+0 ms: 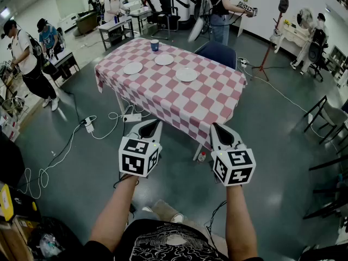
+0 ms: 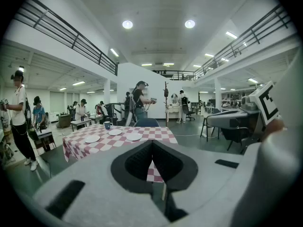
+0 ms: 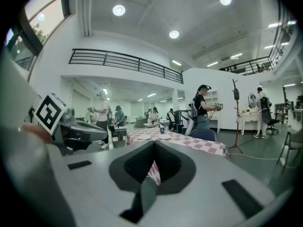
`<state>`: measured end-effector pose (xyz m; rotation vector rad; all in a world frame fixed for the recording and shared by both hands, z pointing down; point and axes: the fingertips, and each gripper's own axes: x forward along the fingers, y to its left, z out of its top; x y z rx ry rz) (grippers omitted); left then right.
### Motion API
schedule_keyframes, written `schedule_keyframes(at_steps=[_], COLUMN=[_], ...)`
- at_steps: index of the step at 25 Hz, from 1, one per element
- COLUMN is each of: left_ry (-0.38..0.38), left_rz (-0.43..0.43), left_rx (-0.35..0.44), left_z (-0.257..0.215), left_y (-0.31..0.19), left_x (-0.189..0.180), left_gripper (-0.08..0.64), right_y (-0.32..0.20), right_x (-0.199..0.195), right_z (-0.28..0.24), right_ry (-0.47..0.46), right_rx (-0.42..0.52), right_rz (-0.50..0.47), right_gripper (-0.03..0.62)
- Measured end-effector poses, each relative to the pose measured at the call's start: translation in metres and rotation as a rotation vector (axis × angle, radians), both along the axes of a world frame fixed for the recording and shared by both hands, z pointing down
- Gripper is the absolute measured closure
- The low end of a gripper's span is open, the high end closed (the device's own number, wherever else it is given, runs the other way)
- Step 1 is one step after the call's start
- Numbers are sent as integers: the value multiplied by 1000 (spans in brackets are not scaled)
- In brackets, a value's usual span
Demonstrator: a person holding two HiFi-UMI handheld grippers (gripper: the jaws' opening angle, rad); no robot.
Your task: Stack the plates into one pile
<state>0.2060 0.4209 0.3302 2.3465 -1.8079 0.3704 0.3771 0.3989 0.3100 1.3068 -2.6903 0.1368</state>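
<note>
Three white plates lie apart on a table with a red-and-white checked cloth (image 1: 179,99): one at the left (image 1: 132,68), one further back (image 1: 163,60), one at the right (image 1: 186,74). In the left gripper view they show as a row (image 2: 92,139) (image 2: 115,132) (image 2: 134,137). My left gripper (image 1: 154,123) and right gripper (image 1: 216,127) are held side by side short of the table's near edge, both shut and empty, well away from the plates.
A blue mug (image 1: 155,45) stands at the table's far end. A blue chair (image 1: 217,53) sits at the far right side. Cables and a power strip (image 1: 132,117) lie on the floor by the table. People work at desks at the left and behind.
</note>
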Motion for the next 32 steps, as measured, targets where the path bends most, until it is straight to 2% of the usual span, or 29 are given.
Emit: schedule_keyframes(at_steps=[9,12,17,24,32], left_ry=[4,12,30,39,47], left_rz=[-32,-32,-33,10,104], left_rx=[1,-4,-10,-24,-51], left_z=[4,6,8,12,16], left_y=[-21,-33,-59,-112,-194], left_x=[-3,-7,-20,-44,-78], left_gripper=[554,507,489,460,417], right_y=[-21,-32,-55,-98,-164], right_x=[3,-2,-13,-35,-75], right_z=[2,3,6,12,15], right_ry=[9,13,12,22,43], right_rx=[3,4,-6,-12,-42], right_rz=[-6,-12,-14,16,92], right_gripper=[581,549,522,479,440])
